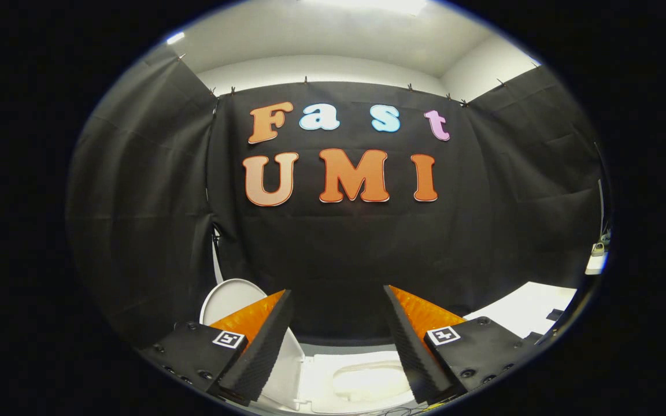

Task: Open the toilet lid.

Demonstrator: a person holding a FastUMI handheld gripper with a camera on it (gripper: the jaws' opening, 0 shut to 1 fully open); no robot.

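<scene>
1. At the bottom of the frame, the gripper (pixel 339 341) points forward with its two fingers spread wide apart; nothing lies between them and neither finger touches anything.

2. Low in the frame, below and between the fingers, sits the toilet (pixel 362 384), white and brightly lit. Its bowl opening shows as a pale oval just inside the right finger.

3. At lower left, the lid (pixel 229 297) stands behind the left finger, a white rounded panel that looks raised rather than lying flat over the bowl. The finger hides its lower part, so its hinge and exact tilt cannot be told.

4. Behind everything hangs the black cloth wall (pixel 136 219), filling the middle of the frame. At lower right a white surface (pixel 532 309) lies beyond the right finger, well apart from the toilet.

5. Judged from the open bowl and the upright panel, the lid appears already lifted; the step in hand looks like the end of the task, with the gripper held clear above the toilet.

6. If the lid is not fully back, the next move would call for lowering the gripper toward the lower left and pushing the lid's edge rearward with the left finger, slowly, so it does not drop forward.
</scene>
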